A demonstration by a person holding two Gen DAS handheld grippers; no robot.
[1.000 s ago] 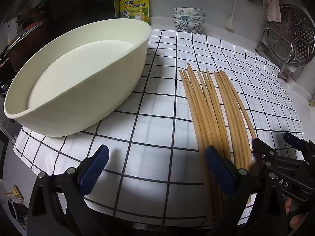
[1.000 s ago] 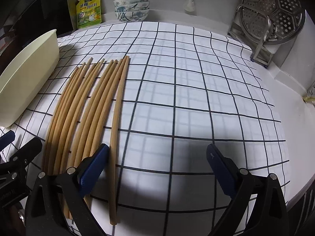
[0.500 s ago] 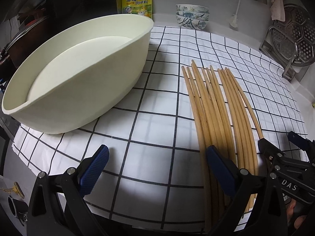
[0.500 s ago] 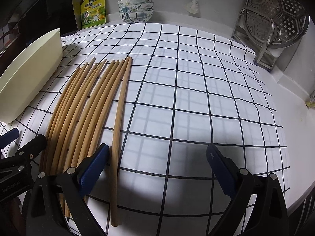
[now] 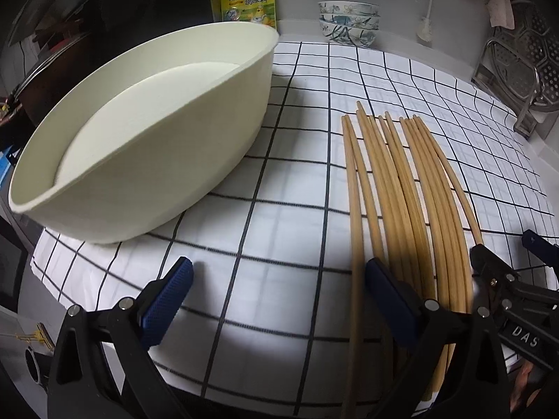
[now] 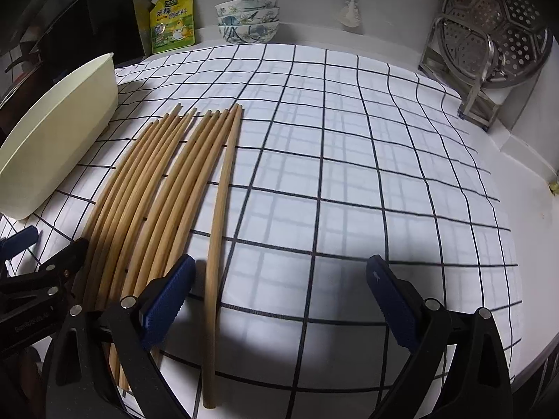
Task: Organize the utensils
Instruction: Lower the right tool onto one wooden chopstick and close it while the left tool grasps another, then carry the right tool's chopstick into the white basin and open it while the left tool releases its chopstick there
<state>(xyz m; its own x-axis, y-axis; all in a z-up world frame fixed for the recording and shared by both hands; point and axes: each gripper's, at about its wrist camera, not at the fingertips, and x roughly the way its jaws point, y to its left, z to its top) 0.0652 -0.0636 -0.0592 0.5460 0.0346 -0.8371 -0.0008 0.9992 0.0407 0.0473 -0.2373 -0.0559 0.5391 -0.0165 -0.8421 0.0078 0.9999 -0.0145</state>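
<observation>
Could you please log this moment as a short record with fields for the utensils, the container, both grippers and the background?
utensils: chopsticks lying side by side on the checked cloth; one slightly apart on the right
container: cream tub, empty, left of the chopsticks
left gripper: open, holding nothing, low over the cloth
right gripper: open, holding nothing, the separate chopstick between its fingers
background: stacked bowls, yellow pouch, metal rack

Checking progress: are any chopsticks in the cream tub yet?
No, the cream tub holds nothing; all chopsticks lie on the checked cloth.
</observation>
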